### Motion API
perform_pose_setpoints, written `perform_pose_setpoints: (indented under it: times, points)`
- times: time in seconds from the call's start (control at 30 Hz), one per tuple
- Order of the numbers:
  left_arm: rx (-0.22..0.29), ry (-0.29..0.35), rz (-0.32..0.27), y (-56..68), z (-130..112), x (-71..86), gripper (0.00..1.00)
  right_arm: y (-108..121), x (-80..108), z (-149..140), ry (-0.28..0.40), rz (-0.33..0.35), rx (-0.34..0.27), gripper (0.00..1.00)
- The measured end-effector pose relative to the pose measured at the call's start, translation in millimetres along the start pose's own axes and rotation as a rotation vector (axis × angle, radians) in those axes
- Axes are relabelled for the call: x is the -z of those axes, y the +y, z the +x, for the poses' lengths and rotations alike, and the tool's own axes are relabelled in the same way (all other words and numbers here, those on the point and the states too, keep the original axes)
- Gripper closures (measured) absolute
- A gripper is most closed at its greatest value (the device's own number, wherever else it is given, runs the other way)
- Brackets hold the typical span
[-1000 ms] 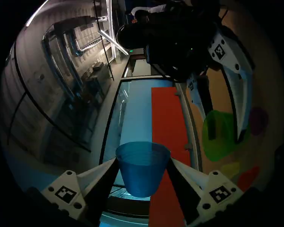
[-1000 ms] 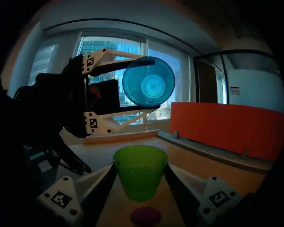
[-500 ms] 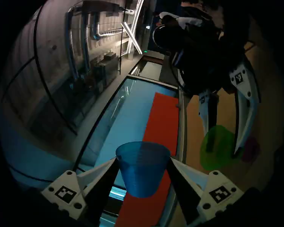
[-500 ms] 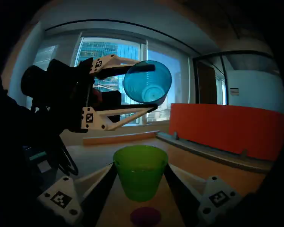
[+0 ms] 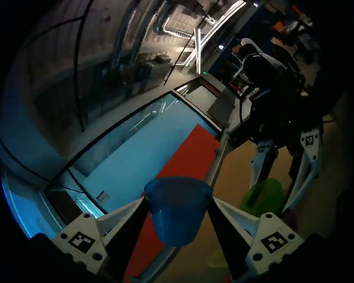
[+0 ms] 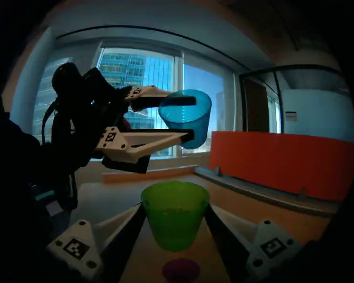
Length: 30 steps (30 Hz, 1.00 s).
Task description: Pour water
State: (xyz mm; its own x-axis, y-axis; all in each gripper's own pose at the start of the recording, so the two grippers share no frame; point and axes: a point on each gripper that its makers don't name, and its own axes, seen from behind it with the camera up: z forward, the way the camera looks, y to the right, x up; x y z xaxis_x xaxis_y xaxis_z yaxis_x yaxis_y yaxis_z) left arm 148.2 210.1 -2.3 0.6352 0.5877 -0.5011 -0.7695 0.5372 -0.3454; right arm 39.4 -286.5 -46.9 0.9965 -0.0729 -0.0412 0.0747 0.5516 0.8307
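Note:
A blue cup (image 5: 177, 212) sits between the fingers of my left gripper (image 5: 177, 203), which is shut on it. In the right gripper view the same blue cup (image 6: 186, 118) hangs in the left gripper (image 6: 190, 119), nearly upright, above and behind the green cup (image 6: 175, 214). My right gripper (image 6: 175, 221) is shut on the green cup, holding it upright just over the wooden table (image 6: 252, 212). The left gripper view shows the right gripper (image 5: 273, 191) farther off with the green cup (image 5: 262, 200) in it. No water is visible in either cup.
A purple disc (image 6: 181, 270) lies on the table just below the green cup. An orange panel (image 6: 290, 160) runs along the table's right side. Large windows (image 6: 139, 80) stand behind. A person's dark-clad arm (image 6: 68, 137) holds the left gripper.
The blue cup has swung from lying on its side, mouth toward the right gripper's camera, back to nearly upright. The green cup and right gripper have stayed still.

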Motion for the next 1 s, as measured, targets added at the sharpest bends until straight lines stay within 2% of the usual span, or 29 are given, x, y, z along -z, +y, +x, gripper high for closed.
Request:
perform_pose_setpoints:
  times: [0.27, 0.57, 0.87, 1.0]
  points:
    - [0.233, -0.004, -0.014, -3.9, -10.2, -3.3, 0.15, -0.1, 1.9, 3.1, 0.009, -0.005, 0.000, 0.11]
    - [0.475, 0.022, -0.032, -10.2, -8.6, -2.2, 0.15, -0.3, 2.3, 6.6, 0.014, -0.009, 0.002, 0.11]
    - [0.654, 0.032, -0.073, -7.1, -11.0, -6.7, 0.15, -2.3, 3.4, 9.8, 0.017, -0.010, 0.005, 0.11]
    - [0.709, 0.041, -0.079, -8.3, -12.4, -6.5, 0.15, -3.0, 3.9, 10.6, 0.017, -0.011, 0.007, 0.11]
